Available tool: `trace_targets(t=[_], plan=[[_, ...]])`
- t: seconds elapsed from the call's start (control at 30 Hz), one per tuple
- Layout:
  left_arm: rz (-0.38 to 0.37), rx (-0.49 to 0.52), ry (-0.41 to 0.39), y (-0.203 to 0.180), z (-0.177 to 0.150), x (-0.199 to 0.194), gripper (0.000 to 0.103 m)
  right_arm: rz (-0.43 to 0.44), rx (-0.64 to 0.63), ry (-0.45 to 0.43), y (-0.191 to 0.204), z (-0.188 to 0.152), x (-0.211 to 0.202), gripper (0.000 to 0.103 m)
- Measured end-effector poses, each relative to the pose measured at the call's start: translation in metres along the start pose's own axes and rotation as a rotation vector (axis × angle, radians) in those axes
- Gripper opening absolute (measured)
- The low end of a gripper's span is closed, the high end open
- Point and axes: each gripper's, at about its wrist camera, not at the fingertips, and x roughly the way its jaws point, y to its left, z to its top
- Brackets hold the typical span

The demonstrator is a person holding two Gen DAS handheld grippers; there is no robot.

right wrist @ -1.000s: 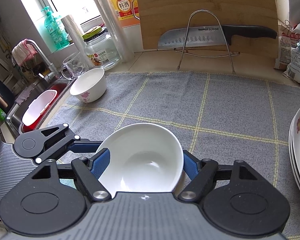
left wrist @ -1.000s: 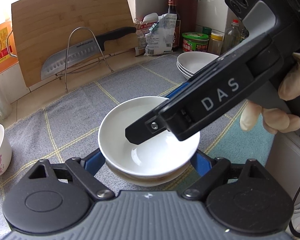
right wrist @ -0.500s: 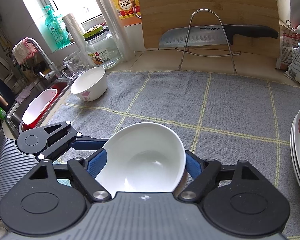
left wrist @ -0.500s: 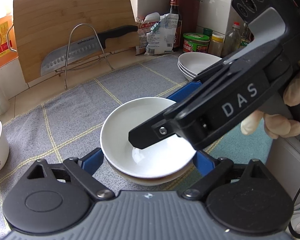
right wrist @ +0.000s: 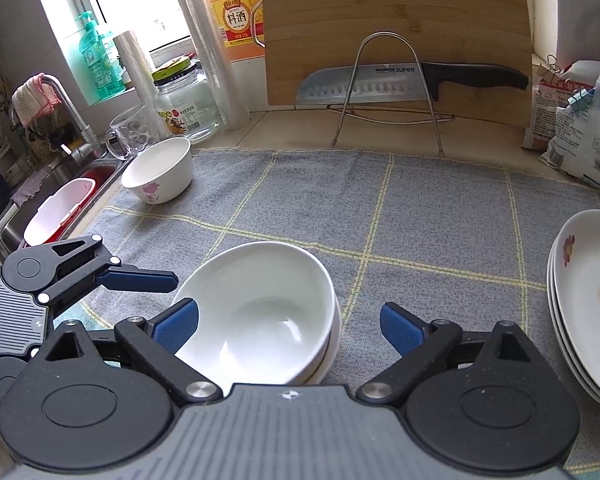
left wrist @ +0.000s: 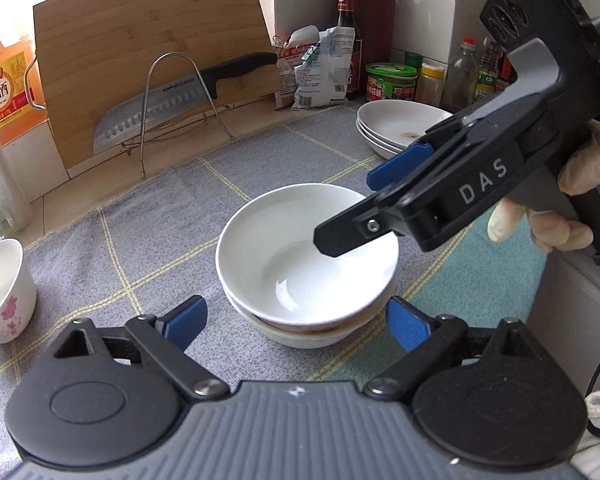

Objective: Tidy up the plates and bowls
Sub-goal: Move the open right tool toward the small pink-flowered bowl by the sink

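Two nested bowls [left wrist: 306, 264] between open left tongs [left wrist: 296, 320]

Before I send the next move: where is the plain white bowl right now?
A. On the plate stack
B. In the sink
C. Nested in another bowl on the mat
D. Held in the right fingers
C: the white bowl sits nested in a lower bowl on the mat, both grippers open.

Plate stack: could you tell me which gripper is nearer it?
Right. The plate stack lies just right of the right gripper; the left gripper is beyond the stacked bowls.
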Motion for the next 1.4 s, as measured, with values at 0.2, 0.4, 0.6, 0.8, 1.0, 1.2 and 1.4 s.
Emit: trace_targets(t=[0.2, 0.4, 0.6, 0.8, 1.0, 1.2, 1.4], plan=[[0.006, -0.012, 0.001, 0.002, -0.004, -0.005, 0.096, -0.037, 0.080, -0.019, -0.021, -0.015, -0.008, 0.099], [0.012, -0.019, 0.000, 0.002, -0.006, -0.007, 0.096, -0.059, 0.102, -0.024, -0.029, -0.024, -0.010, 0.099], [0.021, -0.030, -0.005, 0.003, -0.008, -0.010, 0.096, -0.065, 0.108, -0.021, -0.031, -0.028, -0.006, 0.100], [0.058, -0.079, -0.006, 0.016, -0.013, -0.014, 0.096, -0.074, 0.067, -0.036, -0.020, -0.018, -0.012, 0.100], [0.166, -0.149, -0.013, 0.049, -0.032, -0.023, 0.096, -0.066, -0.006, -0.062, 0.003, 0.007, -0.014, 0.103], [0.324, -0.247, -0.039, 0.101, -0.050, -0.036, 0.096, -0.062, -0.102, -0.036, 0.039, 0.037, 0.005, 0.103], [0.446, -0.286, -0.065, 0.145, -0.061, -0.039, 0.097, -0.030, -0.237, 0.005, 0.082, 0.069, 0.031, 0.103]])
